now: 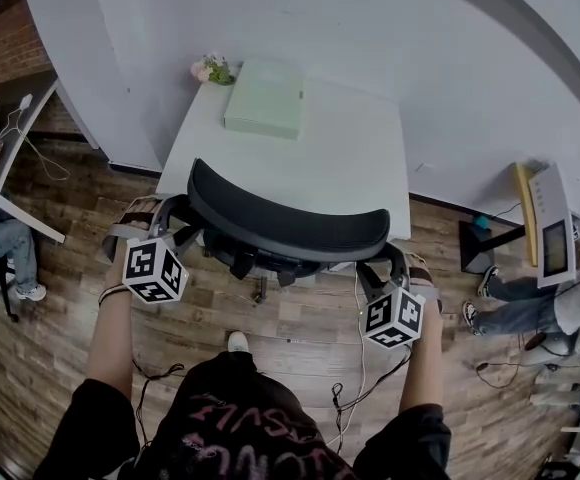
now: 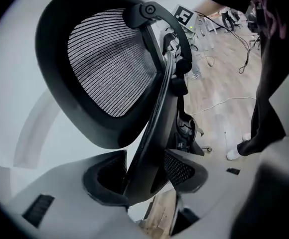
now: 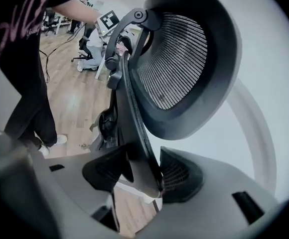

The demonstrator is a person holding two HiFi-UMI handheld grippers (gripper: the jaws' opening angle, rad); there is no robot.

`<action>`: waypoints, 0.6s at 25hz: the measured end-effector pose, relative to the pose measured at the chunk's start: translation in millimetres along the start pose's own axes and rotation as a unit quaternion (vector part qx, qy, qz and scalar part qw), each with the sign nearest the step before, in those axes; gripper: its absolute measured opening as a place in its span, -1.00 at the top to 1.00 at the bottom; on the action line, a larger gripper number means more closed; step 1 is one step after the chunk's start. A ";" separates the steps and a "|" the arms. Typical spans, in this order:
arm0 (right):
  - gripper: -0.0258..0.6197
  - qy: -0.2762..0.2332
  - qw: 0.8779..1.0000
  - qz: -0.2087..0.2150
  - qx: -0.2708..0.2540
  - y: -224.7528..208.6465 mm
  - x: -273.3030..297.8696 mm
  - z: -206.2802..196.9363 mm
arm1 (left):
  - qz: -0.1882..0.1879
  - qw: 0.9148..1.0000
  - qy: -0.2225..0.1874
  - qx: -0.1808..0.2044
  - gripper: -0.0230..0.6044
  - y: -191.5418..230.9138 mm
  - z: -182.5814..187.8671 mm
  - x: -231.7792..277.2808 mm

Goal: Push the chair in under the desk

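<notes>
A black office chair stands in front of the white desk [image 1: 350,158], its curved mesh back [image 1: 290,223] toward me and its seat partly under the desktop. My left gripper [image 1: 175,218] is at the back's left end and my right gripper [image 1: 385,263] at its right end. In the left gripper view the back's black frame [image 2: 157,118] runs between the jaws of the gripper [image 2: 144,176], and the pads press on it. In the right gripper view that frame [image 3: 134,118] likewise sits clamped in the gripper [image 3: 143,176].
A pale green box [image 1: 264,98] and a small bunch of flowers [image 1: 213,68] lie at the desk's far end by the wall. Cables [image 1: 360,368] trail over the wooden floor at my feet. People sit at the far left [image 1: 0,238] and far right [image 1: 530,303].
</notes>
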State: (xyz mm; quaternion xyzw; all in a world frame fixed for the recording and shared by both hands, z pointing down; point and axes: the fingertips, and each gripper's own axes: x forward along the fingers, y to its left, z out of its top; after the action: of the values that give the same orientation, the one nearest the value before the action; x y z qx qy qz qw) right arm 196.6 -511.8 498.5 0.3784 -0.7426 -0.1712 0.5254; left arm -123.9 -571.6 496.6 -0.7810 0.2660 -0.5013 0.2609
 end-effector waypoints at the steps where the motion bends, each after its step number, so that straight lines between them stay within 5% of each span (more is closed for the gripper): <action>1: 0.23 0.000 1.000 -0.006 0.007 -1.0 -1.7 -0.4 | 0.004 1.000 -0.003 -0.006 0.13 1.1 0.0 -2.3; 9: 0.23 -0.030 0.993 -0.071 0.084 -1.4 -29.6 7.8 | 0.042 0.994 -0.055 -0.082 0.19 4.2 2.6 -29.4; 15: 0.50 -0.087 0.967 -0.134 0.197 -7.1 -55.6 18.7 | 0.066 0.980 -0.098 -0.159 0.34 6.4 5.7 -42.4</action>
State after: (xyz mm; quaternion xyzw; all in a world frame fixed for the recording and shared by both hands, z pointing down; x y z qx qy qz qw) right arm 191.3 -477.9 450.4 0.5542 -0.7472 -0.1223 0.3460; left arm -134.7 -546.7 462.9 -0.8383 0.3670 -0.3554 0.1903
